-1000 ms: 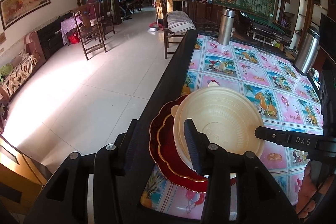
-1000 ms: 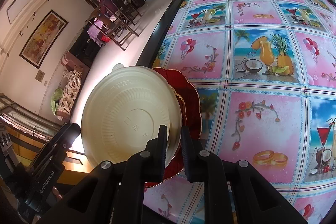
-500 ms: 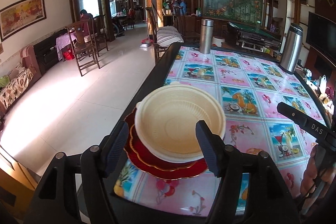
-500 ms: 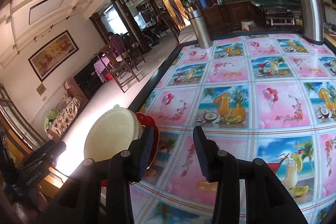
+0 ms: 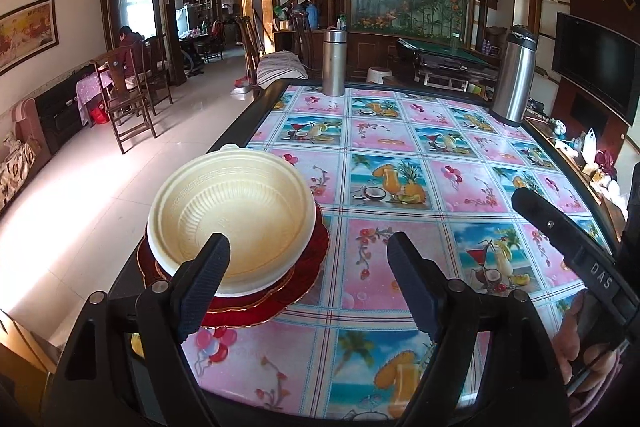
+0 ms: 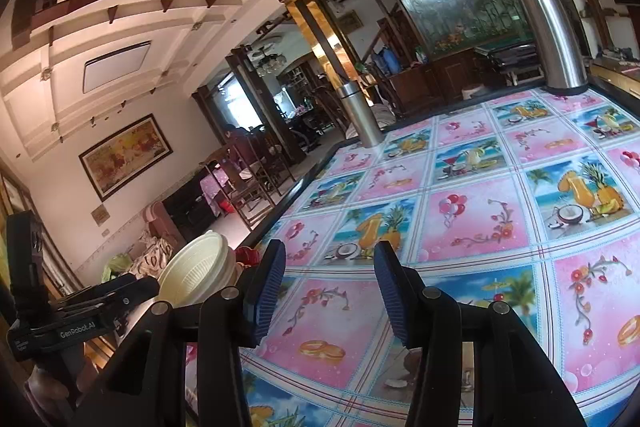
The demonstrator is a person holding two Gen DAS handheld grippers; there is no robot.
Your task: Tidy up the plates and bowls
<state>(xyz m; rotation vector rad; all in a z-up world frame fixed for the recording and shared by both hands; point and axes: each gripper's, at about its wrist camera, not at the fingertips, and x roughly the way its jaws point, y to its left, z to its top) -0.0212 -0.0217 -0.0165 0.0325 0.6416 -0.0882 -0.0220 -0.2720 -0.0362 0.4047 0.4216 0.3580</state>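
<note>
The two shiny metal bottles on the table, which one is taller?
The steel flask with the black lid at the table's far right corner is taller. The plain silver metal cylinder bottle, at the far edge nearer the left, is shorter and slimmer.

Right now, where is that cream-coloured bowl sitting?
In the left wrist view the cream bowl sits upright on the red plates at the table's near left edge, apart from both open grippers.
</note>
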